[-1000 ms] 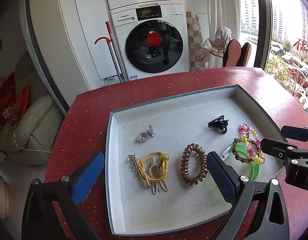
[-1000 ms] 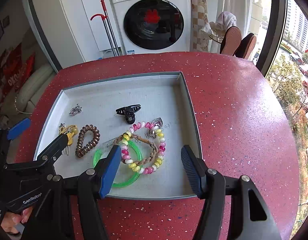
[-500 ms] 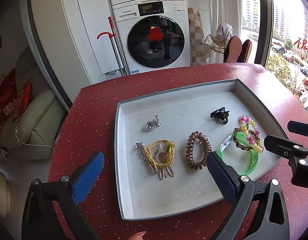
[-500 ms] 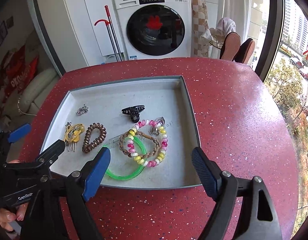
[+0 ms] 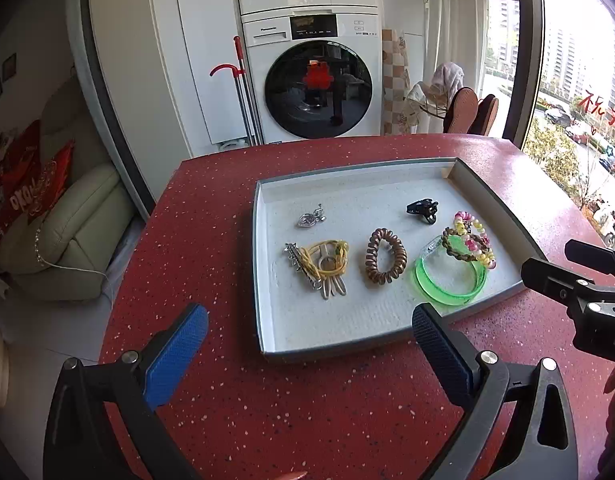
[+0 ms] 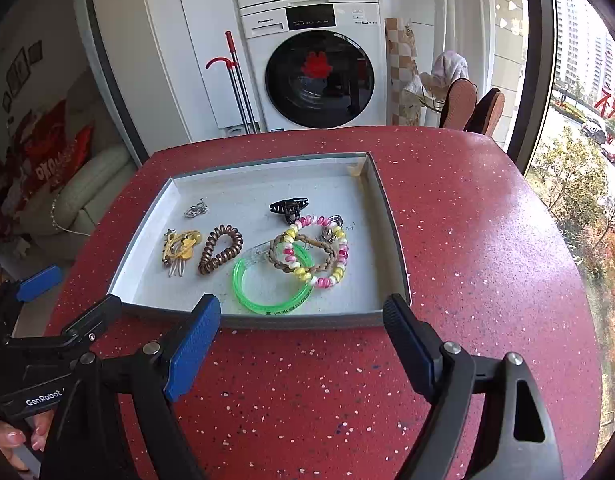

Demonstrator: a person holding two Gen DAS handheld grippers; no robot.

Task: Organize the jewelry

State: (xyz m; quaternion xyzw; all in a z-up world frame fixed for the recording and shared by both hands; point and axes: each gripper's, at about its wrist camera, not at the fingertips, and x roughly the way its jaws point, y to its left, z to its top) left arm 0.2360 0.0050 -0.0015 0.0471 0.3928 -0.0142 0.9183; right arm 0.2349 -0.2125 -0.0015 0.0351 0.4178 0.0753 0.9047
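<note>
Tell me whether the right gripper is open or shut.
Open. The right gripper has its two blue-padded fingers spread wide apart over the red table, short of the tray, with nothing between them.

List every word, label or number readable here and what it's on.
"Panasonic": washer panel, small.
"GenRobot": left gripper's body, seen in the right wrist view.
"D": right gripper body, cut off.
Washer display digits: too blurred.
Green bangle print: too small.
Red window characters: partial, unclear.
Red cushion lettering: unclear.
</note>
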